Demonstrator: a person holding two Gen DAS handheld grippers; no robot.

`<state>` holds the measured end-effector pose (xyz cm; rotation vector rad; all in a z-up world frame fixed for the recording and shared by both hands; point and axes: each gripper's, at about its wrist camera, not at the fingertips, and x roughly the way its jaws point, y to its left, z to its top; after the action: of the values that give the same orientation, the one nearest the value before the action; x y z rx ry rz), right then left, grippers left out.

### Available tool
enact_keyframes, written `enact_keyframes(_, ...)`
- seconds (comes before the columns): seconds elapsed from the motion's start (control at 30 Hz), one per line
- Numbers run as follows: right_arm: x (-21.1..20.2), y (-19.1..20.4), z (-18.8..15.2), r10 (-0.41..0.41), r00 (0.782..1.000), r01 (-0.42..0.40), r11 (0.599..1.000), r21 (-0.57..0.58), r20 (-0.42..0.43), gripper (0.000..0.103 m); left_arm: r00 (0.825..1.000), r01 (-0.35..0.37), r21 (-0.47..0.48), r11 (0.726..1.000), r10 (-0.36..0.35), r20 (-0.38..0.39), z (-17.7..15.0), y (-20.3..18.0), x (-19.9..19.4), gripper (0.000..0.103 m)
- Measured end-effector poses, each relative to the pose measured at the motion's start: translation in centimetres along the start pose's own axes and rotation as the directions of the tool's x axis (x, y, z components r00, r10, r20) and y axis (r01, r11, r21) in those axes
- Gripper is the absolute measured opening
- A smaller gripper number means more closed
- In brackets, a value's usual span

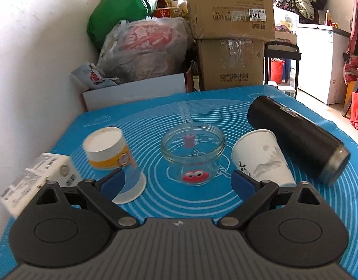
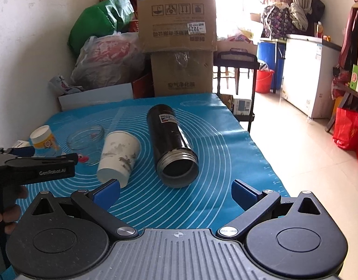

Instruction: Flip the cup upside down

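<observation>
Glass cup (image 1: 192, 155) stands upright and mouth-up straight ahead of the left claw (image 1: 179, 183), centred in the gap between its blue fingers (image 1: 114, 183). That claw is spread wide and holds nothing, hovering just short of the glass over the blue mat (image 1: 179, 207) on the bench. To flip it well, I would ease forward until both pads bracket the glass wall below the rim, close squarely, lift clear, then roll the wrist over and set the rim flat.

Crowding matters: the yellow-banded paper cup (image 1: 111, 156), already inverted, sits just outside the left finger, and the white paper cup (image 1: 260, 156) lying on its side sits just outside the right one. Both look close enough to be nudged, though fisheye distortion makes that hard to judge.

Right claw (image 2: 176, 191) is also wide and empty, with the black flask (image 2: 172, 142) lying ahead of it.
</observation>
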<state>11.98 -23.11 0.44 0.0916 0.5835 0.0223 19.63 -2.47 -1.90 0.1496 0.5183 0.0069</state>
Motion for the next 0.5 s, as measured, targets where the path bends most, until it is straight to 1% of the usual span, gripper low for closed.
enact_keyframes(0.13, 1.3, -0.6, 0.2, 0.001, 1.000, -0.001, 1.000, 0.001, -0.005, 0.103, 1.000, 0.016, 0.018, 1.000, -0.016, 0.003, 0.0, -0.6, 1.4, 0.097)
enact_keyframes(0.27, 2.1, -0.9, 0.3, 0.004, 1.000, -0.004, 1.000, -0.002, -0.010, 0.103, 1.000, 0.024, 0.014, 1.000, -0.024, 0.009, 0.4, -1.2, 2.6, 0.097)
enact_keyframes(0.5, 2.7, -0.7, 0.2, 0.016, 1.000, -0.017, 1.000, -0.010, -0.013, 0.103, 1.000, 0.000, -0.005, 1.000, 0.000, 0.020, 1.1, -1.8, 4.9, 0.096)
